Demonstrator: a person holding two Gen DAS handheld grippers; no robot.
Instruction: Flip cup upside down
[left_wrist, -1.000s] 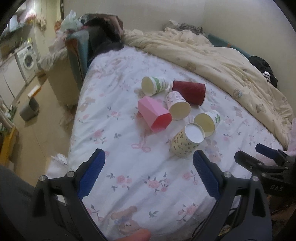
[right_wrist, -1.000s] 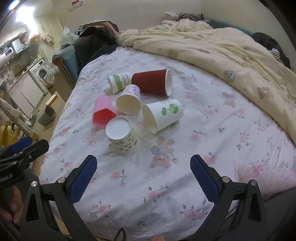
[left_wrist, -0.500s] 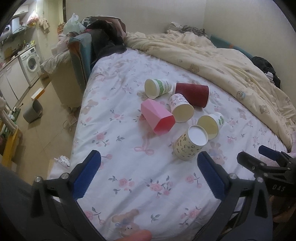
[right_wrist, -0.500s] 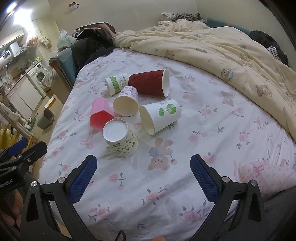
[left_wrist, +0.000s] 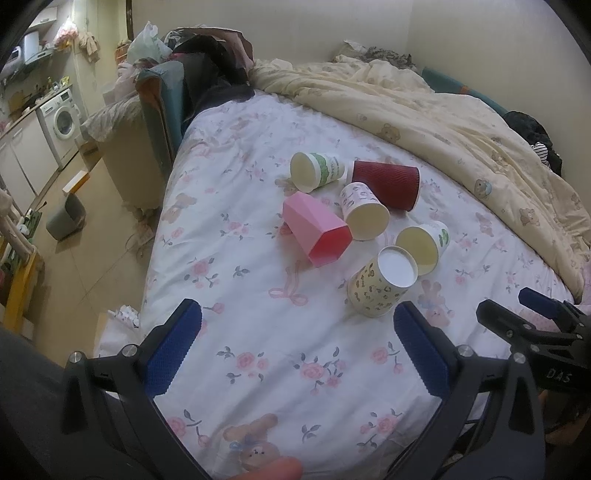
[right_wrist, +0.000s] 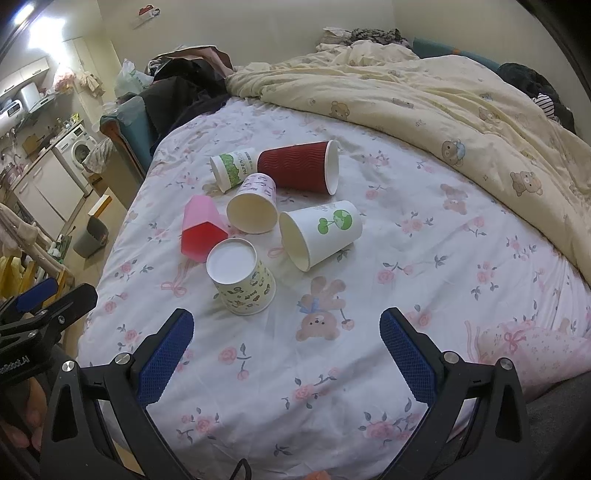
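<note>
On the bed (right_wrist: 406, 236), your wide-open, empty right hand-held gripper (right_wrist: 286, 350) sits nearest the tree-print cup (right_wrist: 321, 232), lying on its side ahead, mouth toward you; left hand-held gripper (left_wrist: 295, 347) equally open, empty.

paper cups (right_wrist: 320, 232): 5 | pink plastic cup (right_wrist: 201, 230): 1 | tongs (right_wrist: 286, 350): 2

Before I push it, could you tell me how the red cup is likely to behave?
The red cup lies on its side, so it would probably roll, curving because it tapers. It looks like light paper and may crush. Its ribbed wall should resist slipping.
</note>
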